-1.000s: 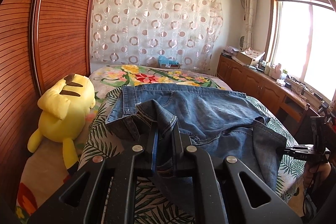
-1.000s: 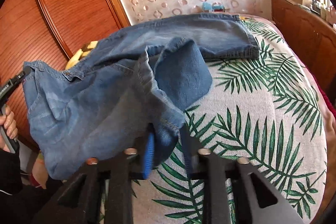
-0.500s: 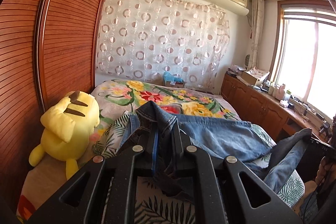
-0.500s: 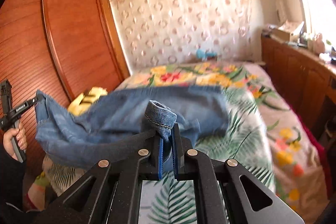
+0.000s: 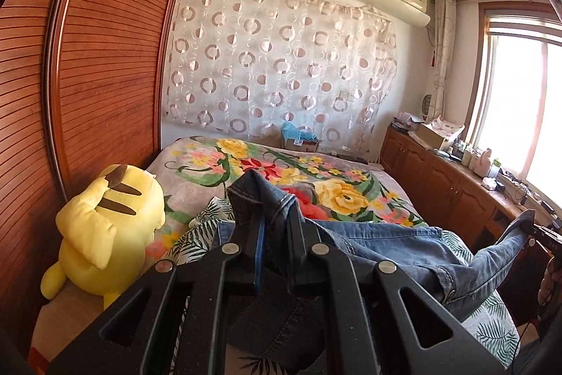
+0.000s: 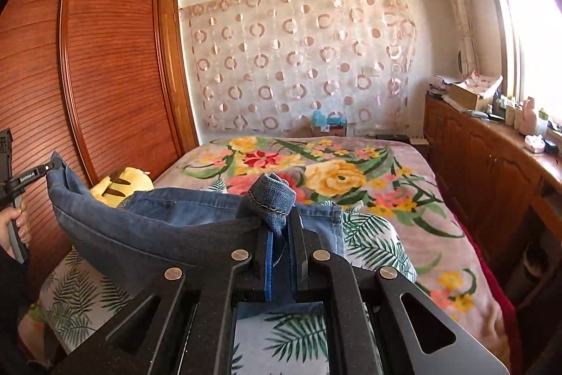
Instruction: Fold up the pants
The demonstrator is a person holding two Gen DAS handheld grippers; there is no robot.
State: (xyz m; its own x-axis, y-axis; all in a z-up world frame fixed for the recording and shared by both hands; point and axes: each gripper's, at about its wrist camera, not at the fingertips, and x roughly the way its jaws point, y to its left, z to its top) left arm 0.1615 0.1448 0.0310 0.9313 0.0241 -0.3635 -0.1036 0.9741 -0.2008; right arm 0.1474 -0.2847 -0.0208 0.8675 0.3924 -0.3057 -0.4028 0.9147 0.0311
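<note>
Bed (image 6: 404,199); plush (image 5: 109,227) whole only left-view.

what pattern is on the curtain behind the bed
Sheer pale curtain patterned with pinkish-brown rings and dots; clearest in the left wrist view.

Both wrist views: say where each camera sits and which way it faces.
Left wrist: on the left tool, facing along the bed to the curtain; its fingers pinch the jeans; right tool at the far right edge.
Right wrist: on the right tool, facing the same curtain; a hand and the left tool at left.
Shared: jeans, yellow plush, wardrobe.
</note>
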